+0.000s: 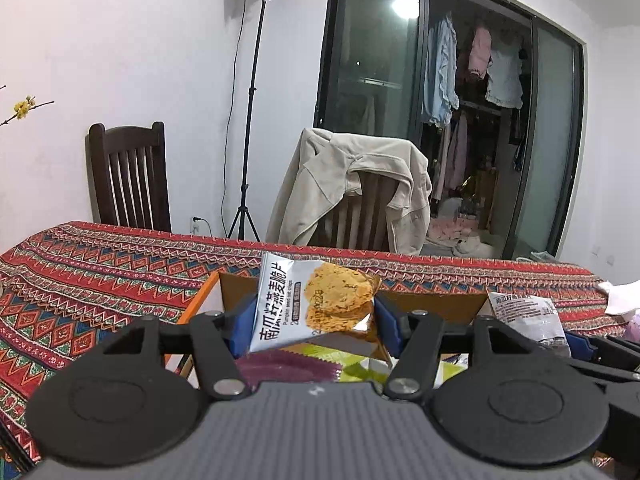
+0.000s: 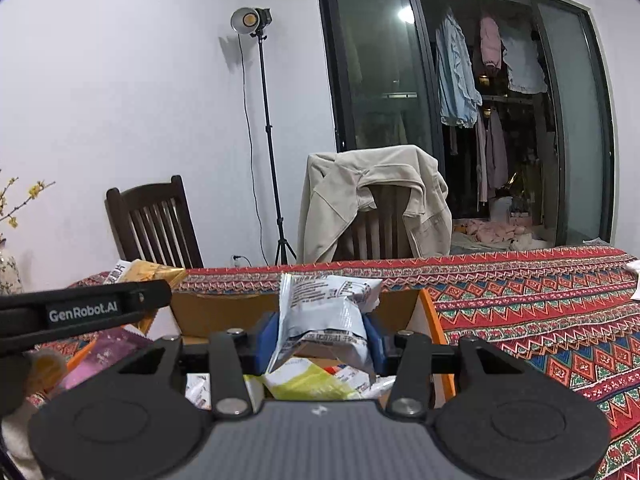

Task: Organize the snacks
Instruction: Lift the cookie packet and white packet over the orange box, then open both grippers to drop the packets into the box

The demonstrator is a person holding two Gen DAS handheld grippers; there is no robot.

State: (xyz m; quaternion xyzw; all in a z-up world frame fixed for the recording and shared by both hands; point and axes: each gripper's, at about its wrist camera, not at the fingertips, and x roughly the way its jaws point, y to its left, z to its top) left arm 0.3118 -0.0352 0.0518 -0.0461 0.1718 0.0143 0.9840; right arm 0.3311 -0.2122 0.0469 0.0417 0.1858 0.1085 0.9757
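Both grippers are clamping light, crinkly oat-crisp packets — left gripper [image 1: 314, 316] pinching the front-facing packet [image 1: 316, 300], right gripper [image 2: 320, 340] squeezing the back-facing packet [image 2: 324, 312] mid-body — contents likely fragile, film slippery.

Surfaces: foil packets, matt tool plastic, woven cloth.

Left tool [image 1: 314, 312]: matt black plastic arms, bare metal rivets, blue pads, ribbed grey body. Oat crisp packet [image 1: 316, 300] glossy film, crinkled. Right tool [image 2: 320, 336] same make; its white packet [image 2: 328, 316] shiny, creased. Box [image 2: 400, 304] plain brown cardboard, matt. Counter [image 1: 100, 272] under patterned woven cloth. Chair [image 1: 128, 176] dark polished wood.
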